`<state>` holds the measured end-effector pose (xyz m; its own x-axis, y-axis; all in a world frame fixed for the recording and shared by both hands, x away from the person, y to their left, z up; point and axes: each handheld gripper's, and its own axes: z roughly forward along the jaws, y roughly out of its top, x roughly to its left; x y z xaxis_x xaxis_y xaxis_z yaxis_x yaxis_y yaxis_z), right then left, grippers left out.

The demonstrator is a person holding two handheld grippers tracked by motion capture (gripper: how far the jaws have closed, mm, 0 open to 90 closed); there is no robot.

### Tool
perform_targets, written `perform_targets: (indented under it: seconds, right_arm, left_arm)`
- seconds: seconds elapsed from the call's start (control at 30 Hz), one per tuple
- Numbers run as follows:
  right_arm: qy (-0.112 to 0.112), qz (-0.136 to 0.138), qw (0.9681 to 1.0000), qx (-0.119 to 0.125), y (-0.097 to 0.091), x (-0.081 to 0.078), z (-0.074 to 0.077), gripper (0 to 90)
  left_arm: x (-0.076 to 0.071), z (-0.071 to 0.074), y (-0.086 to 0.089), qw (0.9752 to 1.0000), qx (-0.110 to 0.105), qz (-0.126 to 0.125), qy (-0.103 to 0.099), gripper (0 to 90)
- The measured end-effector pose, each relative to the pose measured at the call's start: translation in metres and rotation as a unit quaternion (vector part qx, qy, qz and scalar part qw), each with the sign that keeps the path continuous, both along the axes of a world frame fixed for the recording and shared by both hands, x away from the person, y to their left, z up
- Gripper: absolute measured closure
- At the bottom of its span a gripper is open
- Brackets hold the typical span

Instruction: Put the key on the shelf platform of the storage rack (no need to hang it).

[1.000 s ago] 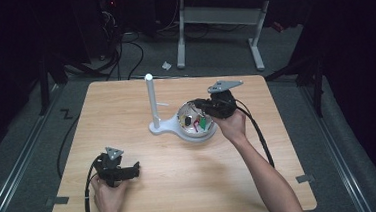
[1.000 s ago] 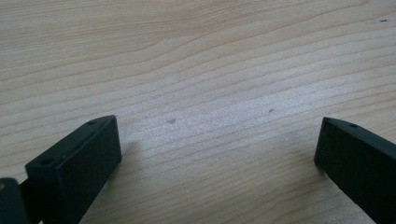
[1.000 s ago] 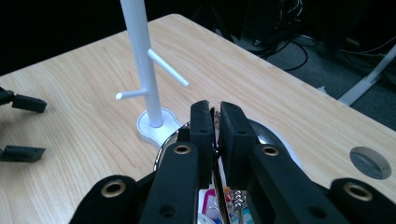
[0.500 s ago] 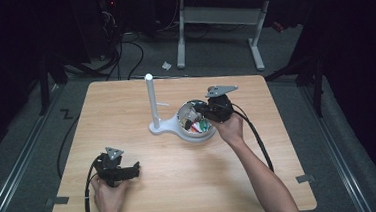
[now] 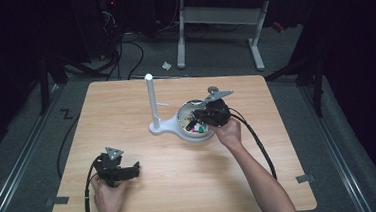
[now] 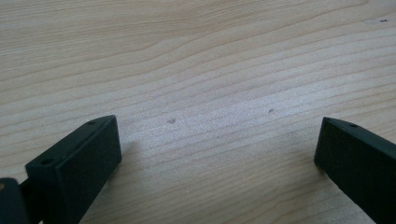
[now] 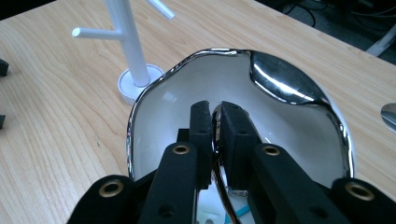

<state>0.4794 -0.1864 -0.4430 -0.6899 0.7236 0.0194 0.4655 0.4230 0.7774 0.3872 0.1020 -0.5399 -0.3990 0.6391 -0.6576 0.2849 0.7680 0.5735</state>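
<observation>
right gripper view: right gripper (image 7: 215,109) lower centre of frame, jaws nearly together, thin chrome rim of the bowl (image 7: 299,93) pinched between the pads. clamped on the rim rather than around the body, probably because the bowl is too wide to span; the rim gives a thin edge to bite. jaws just been easing open a shade, rim between them yet.

high view: bowl (image 5: 182,111) centre of frame, right of the white peg stand (image 5: 151,101), touching or overlapping the stand's base; cannot tell which. looks to sit down on the table (image 5: 181,186), though contact underneath is hidden by the hand. small coloured bits (image 5: 200,127) inside, too small to name. grip taken on the side of the rim nearest the person's hand, wrist above, likely to keep the bowl level so the contents stay in.

left gripper (image 5: 130,171) lower left of frame, well apart from the bowl. left gripper view: jaws wide apart, nothing between them, bare wood below (image 6: 210,70). parked out of the way, judged idle for this step.
</observation>
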Motion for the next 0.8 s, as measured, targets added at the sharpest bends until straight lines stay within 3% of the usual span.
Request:
perform_targets:
  seconds: [0.1, 0.2, 0.53, 0.8]
  right_arm:
    - [0.004, -0.003, 0.9999, 0.015, -0.002, -0.001, 0.000, 80.7]
    - [0.005, -0.003, 0.9999, 0.015, -0.003, -0.001, 0.000, 78.6]
    - [0.015, -0.015, 0.9986, 0.048, -0.013, -0.004, 0.004, 58.4]
    - [0.010, -0.018, 0.9983, 0.054, -0.021, -0.007, 0.012, 53.8]
  left_arm:
    - [0.000, 0.000, 0.000, 1.0000, 0.001, -0.001, 0.000, 0.8]
    - [0.000, 0.000, 0.000, 1.0000, 0.000, 0.000, 0.000, 0.8]
    - [0.000, 0.000, 0.000, 1.0000, 0.000, 0.000, 0.000, 0.8]
    - [0.000, 0.000, 0.000, 1.0000, 0.000, 0.000, 0.000, 0.8]
